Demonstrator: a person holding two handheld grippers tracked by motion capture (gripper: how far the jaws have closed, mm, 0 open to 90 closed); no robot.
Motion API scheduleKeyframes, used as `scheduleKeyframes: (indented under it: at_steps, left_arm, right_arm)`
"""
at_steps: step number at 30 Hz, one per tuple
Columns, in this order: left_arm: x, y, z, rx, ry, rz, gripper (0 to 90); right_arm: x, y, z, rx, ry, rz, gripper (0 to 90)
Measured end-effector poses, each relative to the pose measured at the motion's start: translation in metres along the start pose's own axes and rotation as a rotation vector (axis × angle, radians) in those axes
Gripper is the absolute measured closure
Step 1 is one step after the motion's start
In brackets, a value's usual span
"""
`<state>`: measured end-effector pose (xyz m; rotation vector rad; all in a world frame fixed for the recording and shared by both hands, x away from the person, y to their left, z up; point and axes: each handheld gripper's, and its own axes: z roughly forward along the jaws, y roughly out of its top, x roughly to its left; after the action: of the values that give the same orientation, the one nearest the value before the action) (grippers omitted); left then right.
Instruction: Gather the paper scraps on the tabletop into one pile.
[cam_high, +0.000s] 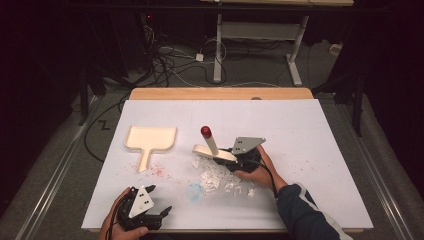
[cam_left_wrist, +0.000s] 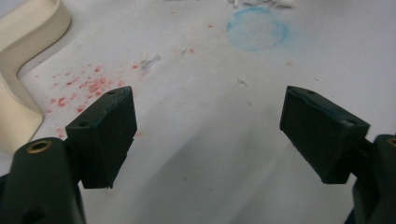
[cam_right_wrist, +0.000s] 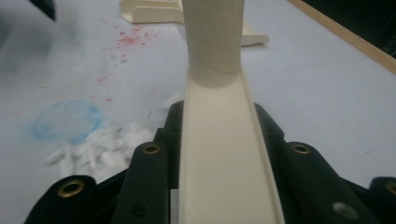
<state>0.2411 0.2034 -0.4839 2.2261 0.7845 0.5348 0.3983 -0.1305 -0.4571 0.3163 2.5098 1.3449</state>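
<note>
The right gripper (cam_high: 235, 159) clamps the cream brush (cam_right_wrist: 219, 140) between its fingers, head tilted down by the white paper scraps (cam_high: 216, 179) for sweeping. Left gripper (cam_high: 156, 200) idles, jaws spread and empty; dustpan (cam_high: 150, 140) waits well beyond.

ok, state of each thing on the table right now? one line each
right gripper: shut on brush, at the scrap pile.
brush: held by its cream body, red-tipped handle tilted up.
left gripper: open, nothing between the jaws, near the front edge.
dustpan: lying flat, untouched, apart from both grippers.
white scraps: loose pile on the sheet, not yet in the dustpan.
</note>
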Motion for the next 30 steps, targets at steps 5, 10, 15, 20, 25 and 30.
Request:
scheduleKeyframes:
  at_steps: [5, 10, 15, 20, 25, 30]
  left_arm:
    - [-0.001, 0.000, -0.001, -0.002, 0.003, -0.004, 17.7]
    - [-0.001, 0.001, -0.002, -0.004, 0.006, 0.000, 17.7]
    - [-0.003, 0.001, -0.002, -0.004, 0.007, 0.006, 17.7]
    - [-0.001, 0.001, -0.005, -0.014, 0.017, 0.005, 17.7]
    - [-0.003, 0.002, -0.005, -0.018, 0.016, 0.009, 17.7]
    - [-0.004, 0.003, -0.005, -0.015, 0.014, 0.023, 17.7]
  right_arm:
    - [0.009, -0.009, -0.027, -0.041, 0.039, 0.003, 67.6]
    - [0.014, -0.007, -0.051, -0.063, -0.046, -0.019, 67.9]
    - [0.016, -0.001, -0.062, -0.077, -0.114, -0.008, 67.8]
    - [0.018, 0.003, -0.082, -0.054, -0.198, 0.010, 67.9]
    - [0.028, -0.003, -0.116, -0.042, -0.294, 0.059, 67.9]
    - [0.032, -0.016, -0.138, -0.005, -0.357, 0.106, 67.9]
